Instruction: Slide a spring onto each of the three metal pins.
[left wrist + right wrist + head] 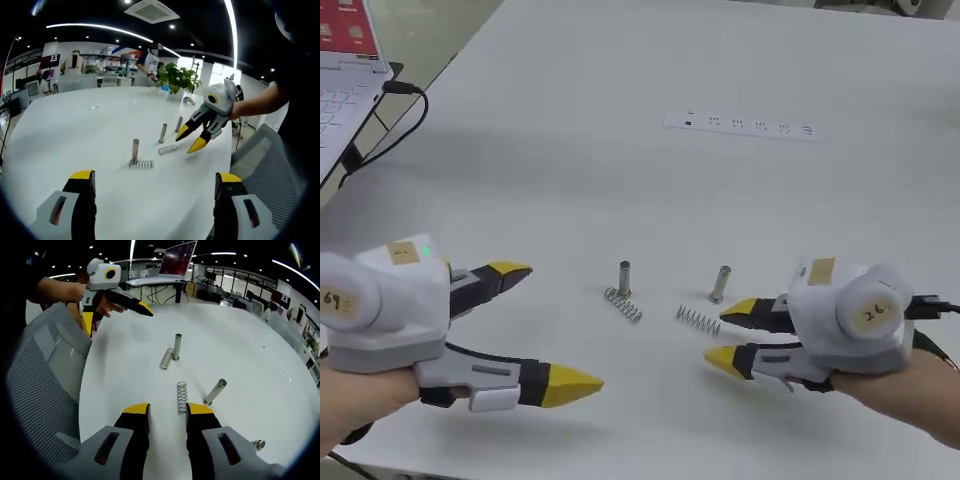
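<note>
Three metal pins: how many are loaded? — STUDENT
None, as far as can be judged. In the left gripper view the near pin (pixel 135 150), middle pin (pixel 162 133) and far pin (pixel 178 124) all stand upright and bare on the white surface (pixel 75 130). — TUTOR
And the springs? — STUDENT
Two are countable, both lying flat. The first spring (pixel 141 163) is at the near pin's foot, at its 6 o'clock in the head view. The second spring (pixel 168 149) is at the middle pin's 7 o'clock, just beside it. — TUTOR
The jaws? — STUDENT
Left gripper (pixel 558 325): jaws spread wide, empty, at 9 o'clock of the pins. Right gripper (pixel 730 335): jaws parted more narrowly, empty, at 3 o'clock, tips just beside the second spring. All three sleevings are left to do, probably beginning with a grasp of that spring. — TUTOR
</note>
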A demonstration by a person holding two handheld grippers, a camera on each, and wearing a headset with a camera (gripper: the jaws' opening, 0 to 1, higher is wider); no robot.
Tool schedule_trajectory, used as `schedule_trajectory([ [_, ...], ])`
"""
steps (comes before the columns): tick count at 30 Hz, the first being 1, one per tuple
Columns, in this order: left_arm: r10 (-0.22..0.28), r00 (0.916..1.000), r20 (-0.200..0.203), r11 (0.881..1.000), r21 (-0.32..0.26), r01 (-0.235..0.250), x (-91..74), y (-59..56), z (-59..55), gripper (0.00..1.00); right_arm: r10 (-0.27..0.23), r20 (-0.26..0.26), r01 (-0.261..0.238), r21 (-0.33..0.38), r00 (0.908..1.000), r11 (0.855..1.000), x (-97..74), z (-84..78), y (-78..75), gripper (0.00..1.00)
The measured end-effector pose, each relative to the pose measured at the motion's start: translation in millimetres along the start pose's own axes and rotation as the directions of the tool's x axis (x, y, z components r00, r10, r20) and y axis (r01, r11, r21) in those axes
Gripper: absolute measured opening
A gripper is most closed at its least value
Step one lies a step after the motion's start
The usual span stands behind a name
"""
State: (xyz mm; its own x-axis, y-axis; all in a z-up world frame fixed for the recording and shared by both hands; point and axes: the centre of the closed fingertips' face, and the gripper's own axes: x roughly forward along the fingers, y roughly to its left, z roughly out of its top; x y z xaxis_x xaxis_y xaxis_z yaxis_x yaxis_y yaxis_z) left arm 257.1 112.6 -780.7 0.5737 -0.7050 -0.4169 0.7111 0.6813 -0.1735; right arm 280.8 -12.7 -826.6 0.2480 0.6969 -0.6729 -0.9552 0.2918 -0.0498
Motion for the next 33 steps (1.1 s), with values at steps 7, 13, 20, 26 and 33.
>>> schedule_trajectory([
  [7, 0.0, 1.0, 0.0, 1.0, -0.006, 0.0, -0.1, 0.7, -1.8, 0.96, -0.03, -0.03, 0.03, 0.027, 0.9991, 0.999, 8.9, -4.3, -9.1, 0.26],
  [13, -0.002, 1.0, -0.001, 1.0, -0.006, 0.002, 0.4, 0.6, -3.0, 0.97, -0.037, -0.047, 0.039, 0.037, 0.9982, 0.999, 16.9, -5.4, -14.1, 0.23],
  [20, -0.005, 1.0, 0.004, 1.0, -0.004, 0.005, -0.4, -0.1, -1.9, 0.97, -0.044, -0.068, 0.047, 0.045, 0.9968, 0.998, 22.0, -10.3, -18.7, 0.19],
  [26, -0.004, 1.0, 0.006, 1.0, -0.004, 0.004, 0.1, 0.5, -1.9, 0.97, -0.044, -0.07, 0.048, 0.05, 0.9966, 0.998, 24.1, -10.9, -20.0, 0.16],
  [33, -0.007, 1.0, 0.002, 1.0, -0.006, 0.007, 0.3, -0.8, -3.3, 0.96, -0.053, -0.078, 0.056, 0.043, 0.9955, 0.997, 26.4, -13.3, -23.4, 0.12],
])
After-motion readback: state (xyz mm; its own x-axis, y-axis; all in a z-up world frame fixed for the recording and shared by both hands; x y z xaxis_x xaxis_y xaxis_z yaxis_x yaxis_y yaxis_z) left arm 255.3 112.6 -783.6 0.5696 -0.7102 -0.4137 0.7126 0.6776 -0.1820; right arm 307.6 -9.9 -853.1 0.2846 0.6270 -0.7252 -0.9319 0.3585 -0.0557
